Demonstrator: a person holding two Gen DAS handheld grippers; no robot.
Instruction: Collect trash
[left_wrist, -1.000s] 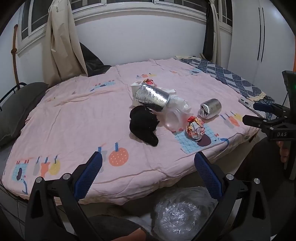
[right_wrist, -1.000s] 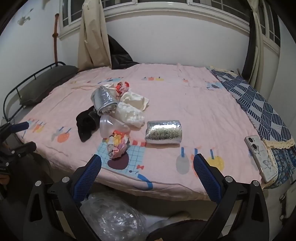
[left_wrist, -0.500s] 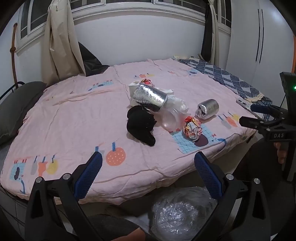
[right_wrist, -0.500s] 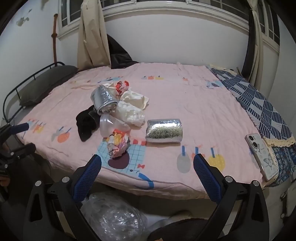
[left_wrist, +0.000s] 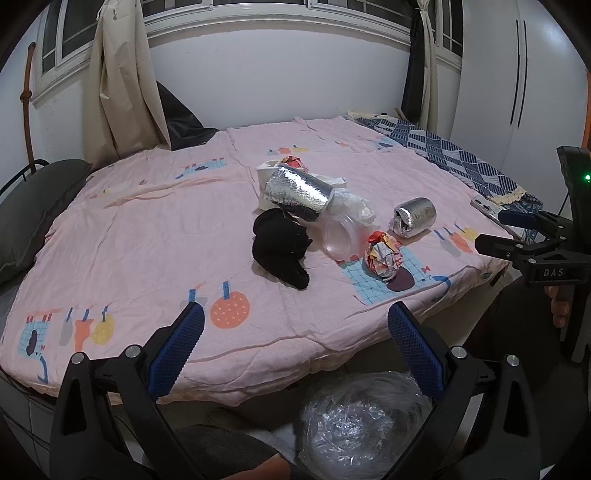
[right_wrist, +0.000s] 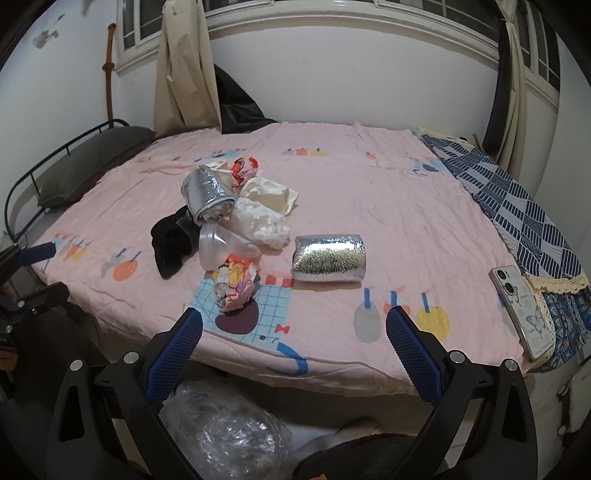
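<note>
Trash lies in a heap on the pink bed sheet (left_wrist: 147, 236): a big silver foil roll (left_wrist: 298, 192), a small silver foil roll (left_wrist: 414, 216), a crumpled colourful wrapper ball (left_wrist: 382, 256), a clear plastic cup (left_wrist: 338, 240), white crumpled plastic (right_wrist: 262, 223) and a black cloth (left_wrist: 282, 251). My left gripper (left_wrist: 293, 339) is open and empty before the bed's front edge. My right gripper (right_wrist: 293, 341) is open and empty, short of the wrapper ball (right_wrist: 236, 282) and the small foil roll (right_wrist: 328, 258).
A clear plastic bag (left_wrist: 364, 421) sits on the floor below the bed edge, also in the right wrist view (right_wrist: 225, 432). A phone (right_wrist: 521, 310) lies at the bed's right corner by a blue patterned blanket (right_wrist: 517, 206). A grey pillow (right_wrist: 92, 158) lies far left.
Both views have shifted slightly; the left gripper has drifted a little so the trash heap sits further left in its view. Both grippers stay open and empty.
</note>
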